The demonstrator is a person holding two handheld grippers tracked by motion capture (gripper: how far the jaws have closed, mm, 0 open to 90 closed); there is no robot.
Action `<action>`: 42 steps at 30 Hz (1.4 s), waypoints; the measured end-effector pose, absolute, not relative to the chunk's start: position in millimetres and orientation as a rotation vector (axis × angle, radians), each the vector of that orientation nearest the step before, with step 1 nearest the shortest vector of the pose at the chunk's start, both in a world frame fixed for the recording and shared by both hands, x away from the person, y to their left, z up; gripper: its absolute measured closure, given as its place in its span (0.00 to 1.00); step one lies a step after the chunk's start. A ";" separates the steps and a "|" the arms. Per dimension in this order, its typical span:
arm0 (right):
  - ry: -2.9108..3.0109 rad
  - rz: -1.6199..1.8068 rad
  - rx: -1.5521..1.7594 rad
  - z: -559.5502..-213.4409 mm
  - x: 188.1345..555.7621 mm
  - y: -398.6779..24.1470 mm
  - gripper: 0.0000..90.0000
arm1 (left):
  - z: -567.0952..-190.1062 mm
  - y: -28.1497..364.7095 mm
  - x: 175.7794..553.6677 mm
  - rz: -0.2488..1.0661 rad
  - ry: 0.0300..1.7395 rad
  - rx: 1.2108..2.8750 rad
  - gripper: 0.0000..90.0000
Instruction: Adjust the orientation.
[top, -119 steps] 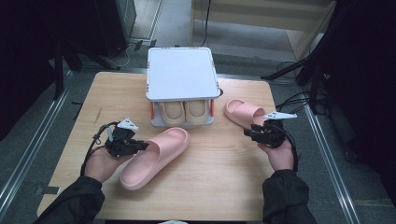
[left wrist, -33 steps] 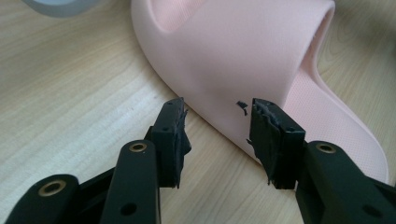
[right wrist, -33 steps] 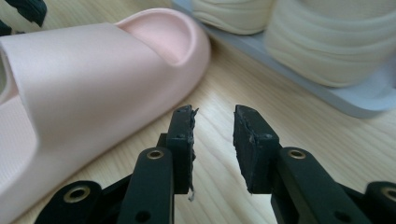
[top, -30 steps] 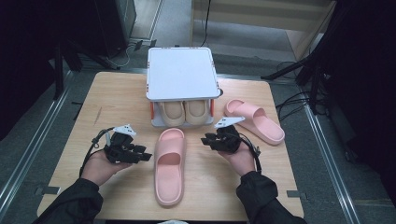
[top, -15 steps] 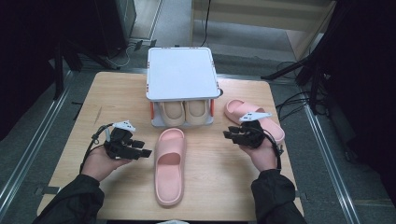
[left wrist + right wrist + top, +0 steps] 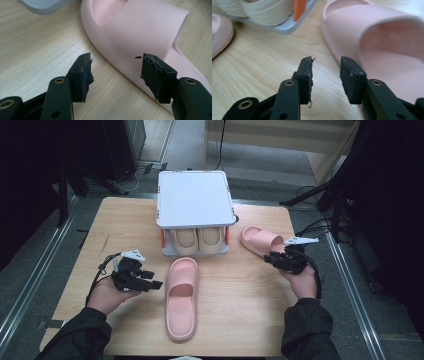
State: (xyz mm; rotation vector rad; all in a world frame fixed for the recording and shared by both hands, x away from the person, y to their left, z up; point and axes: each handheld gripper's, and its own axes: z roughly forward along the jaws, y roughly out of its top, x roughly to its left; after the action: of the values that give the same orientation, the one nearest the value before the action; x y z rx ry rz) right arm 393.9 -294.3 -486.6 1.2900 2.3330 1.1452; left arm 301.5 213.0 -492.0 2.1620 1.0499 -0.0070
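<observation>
One pink slipper (image 6: 181, 297) lies lengthwise at the table's middle, its toe towards the white rack (image 6: 195, 200). My left gripper (image 6: 152, 280) rests just left of it, open, and its jaws have just been opening. In the left gripper view the slipper's (image 6: 140, 32) side edge lies just ahead of my left gripper (image 6: 116, 62), and no pad presses on it. A second pink slipper (image 6: 260, 240) lies at the right. My right gripper (image 6: 270, 260) hovers at its near end. Its jaws have just been opening, with bare table between them (image 6: 327, 66) and the slipper (image 6: 387, 37) to their right.
Two cream slippers (image 6: 197, 240) sit side by side on the rack's lower shelf, between orange posts (image 6: 226, 236). In the right gripper view they (image 6: 262, 10) rest on the grey rack base (image 6: 287, 27). Bare wood lies at the table's front right (image 6: 240, 320).
My right hand has moved right, from beside the middle slipper to the right slipper. The left gripper's jaws have widened off the middle slipper. Four seconds ago that slipper lay diagonally.
</observation>
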 end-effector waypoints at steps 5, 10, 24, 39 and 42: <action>2.260 1.127 1.335 -486.5 401.3 -307.8 0.59 | -493.4 216.3 297.9 -0.007 1.062 2.155 0.44; 2.268 1.059 1.382 -498.3 414.2 -304.8 0.58 | -494.9 218.5 295.0 -0.003 1.074 2.150 0.44; 2.297 0.981 1.356 -506.1 428.4 -287.8 0.81 | -497.0 222.1 291.1 0.001 1.094 2.154 0.44; 2.274 1.032 1.379 -488.5 424.8 -282.4 0.95 | -496.7 220.5 293.0 0.000 1.095 2.148 0.44; 2.272 1.033 1.380 -486.4 423.0 -284.5 0.96 | -496.2 219.7 293.8 -0.002 1.088 2.144 0.43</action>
State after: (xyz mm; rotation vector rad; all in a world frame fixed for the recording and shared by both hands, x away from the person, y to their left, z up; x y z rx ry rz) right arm 423.0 -284.5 -486.4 1.3803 2.2721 1.0335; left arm 293.8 219.7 -496.2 2.1440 1.0881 -0.0024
